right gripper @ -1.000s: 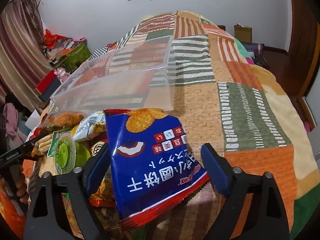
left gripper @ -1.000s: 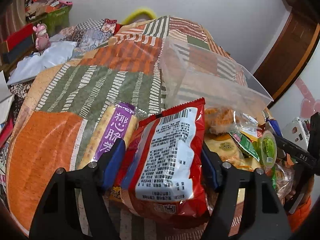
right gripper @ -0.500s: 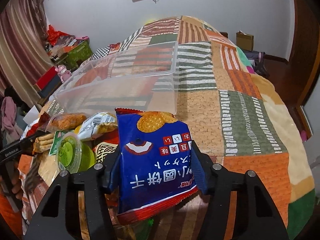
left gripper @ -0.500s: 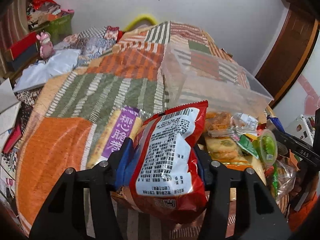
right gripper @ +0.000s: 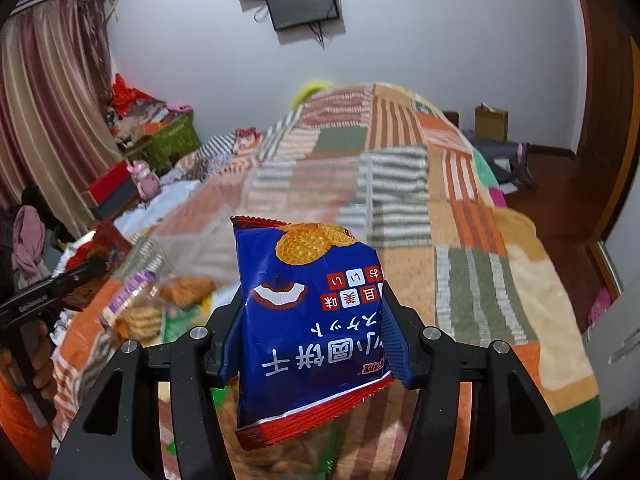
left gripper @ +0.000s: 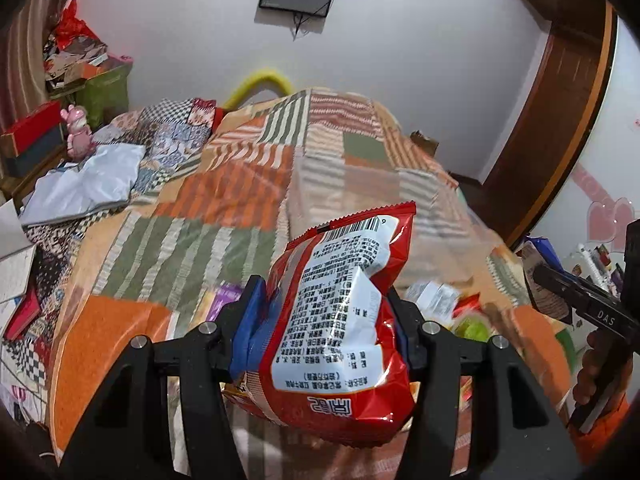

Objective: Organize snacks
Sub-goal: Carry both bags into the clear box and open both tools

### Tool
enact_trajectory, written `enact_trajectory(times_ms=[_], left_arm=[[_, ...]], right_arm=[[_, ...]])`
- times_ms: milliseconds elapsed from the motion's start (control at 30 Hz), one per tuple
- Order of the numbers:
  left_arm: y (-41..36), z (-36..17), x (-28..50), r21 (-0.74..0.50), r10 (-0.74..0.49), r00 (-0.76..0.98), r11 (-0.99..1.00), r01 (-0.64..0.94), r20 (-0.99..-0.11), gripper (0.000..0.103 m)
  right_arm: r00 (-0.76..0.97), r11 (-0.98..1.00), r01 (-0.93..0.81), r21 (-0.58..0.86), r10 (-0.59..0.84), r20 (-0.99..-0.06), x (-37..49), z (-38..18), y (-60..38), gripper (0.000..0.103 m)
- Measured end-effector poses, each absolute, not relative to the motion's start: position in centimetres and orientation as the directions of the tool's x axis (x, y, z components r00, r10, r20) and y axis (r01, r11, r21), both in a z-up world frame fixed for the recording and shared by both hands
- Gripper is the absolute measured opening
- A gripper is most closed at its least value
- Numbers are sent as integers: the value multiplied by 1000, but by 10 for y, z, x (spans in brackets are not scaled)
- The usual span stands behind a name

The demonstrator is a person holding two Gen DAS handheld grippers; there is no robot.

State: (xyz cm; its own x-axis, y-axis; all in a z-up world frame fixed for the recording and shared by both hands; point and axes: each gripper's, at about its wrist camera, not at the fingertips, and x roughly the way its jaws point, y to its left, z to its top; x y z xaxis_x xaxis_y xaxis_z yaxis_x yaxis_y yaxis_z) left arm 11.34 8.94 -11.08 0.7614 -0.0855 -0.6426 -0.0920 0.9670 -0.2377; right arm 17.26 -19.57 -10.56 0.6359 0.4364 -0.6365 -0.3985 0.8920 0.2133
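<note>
Clamping a red foil snack bag between its blue pads, the left hand-held gripper is holding the bag clear of the patchwork quilt-covered bed; the bag's white printed back panel with barcode is facing the camera. The right hand-held gripper is likewise squeezing a blue biscuit bag with a red bottom seam, print upside down, raised above the bed near its front edge. Both bags are pinched at mid-height, bulging above and below the pads. A transparent plastic storage bin is sitting on the quilt further toward the middle of the bed, blurred in both views. A heap of loose snack packets is lying at the bed's front edge, just before the bin; among them a green-lidded cup is showing, blurred. A pink toy figure is standing beside the bed's left edge.
</note>
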Motion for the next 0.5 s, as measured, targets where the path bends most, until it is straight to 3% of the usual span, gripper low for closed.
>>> enact_trajectory(times_ms=[500], left_arm=[[65,-77,180,-236,-154,792,972,13,-591,54]], right_arm=[[657,871,-446,207,476,-585,210,-83,-165,54]])
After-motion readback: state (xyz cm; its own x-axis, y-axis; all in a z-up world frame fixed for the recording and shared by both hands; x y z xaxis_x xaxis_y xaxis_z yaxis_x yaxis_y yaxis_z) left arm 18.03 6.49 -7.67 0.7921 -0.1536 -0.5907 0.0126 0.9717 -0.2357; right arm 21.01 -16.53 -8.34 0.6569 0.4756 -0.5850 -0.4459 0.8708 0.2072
